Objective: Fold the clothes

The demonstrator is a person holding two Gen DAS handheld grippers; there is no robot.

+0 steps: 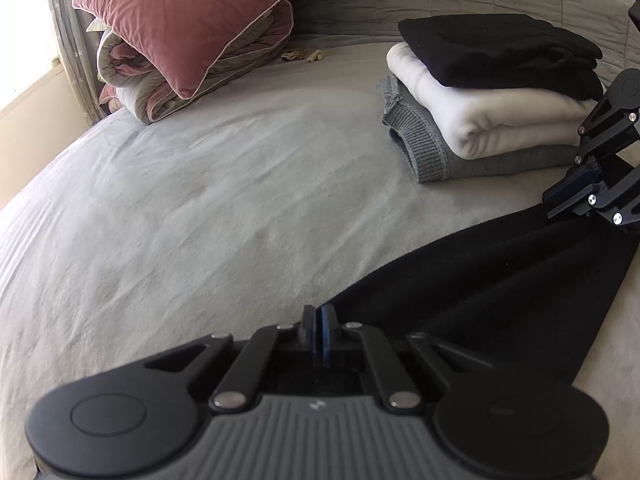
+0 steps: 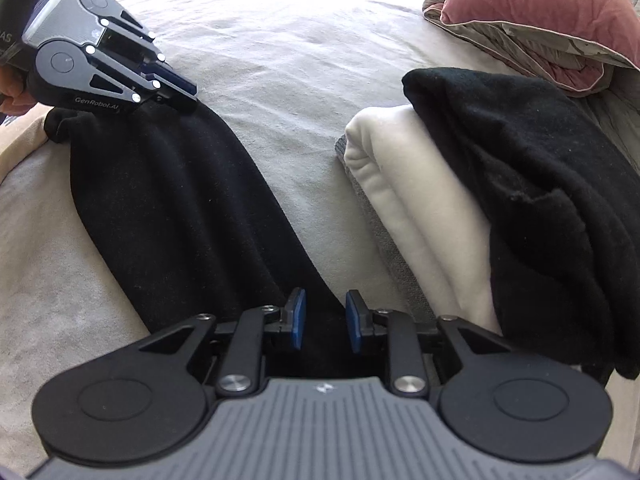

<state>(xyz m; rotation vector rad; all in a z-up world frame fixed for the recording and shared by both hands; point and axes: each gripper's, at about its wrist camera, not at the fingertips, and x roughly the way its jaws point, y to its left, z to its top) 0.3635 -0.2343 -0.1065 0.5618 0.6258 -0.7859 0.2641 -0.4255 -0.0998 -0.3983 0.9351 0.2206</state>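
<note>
A long black garment (image 2: 172, 208) lies stretched across the grey bed sheet (image 1: 200, 200). My left gripper (image 1: 318, 320) is shut on one end of it; the right wrist view shows that gripper (image 2: 188, 94) at the cloth's far end. My right gripper (image 2: 326, 320) is open, its blue pads (image 2: 297, 320) on either side of the near end of the cloth, apart from it. In the left wrist view it (image 1: 556, 204) sits at the garment's right end. Beside it stands a folded stack: black top (image 1: 500, 52), white middle (image 1: 480, 112), grey bottom (image 1: 432, 152).
A rolled pink and grey quilt (image 1: 192, 28) lies at the head of the bed, next to a bright curtained window (image 1: 20, 40). A small beige scrap (image 1: 304, 55) sits near the quilt. The stack (image 2: 520, 168) is just right of my right gripper.
</note>
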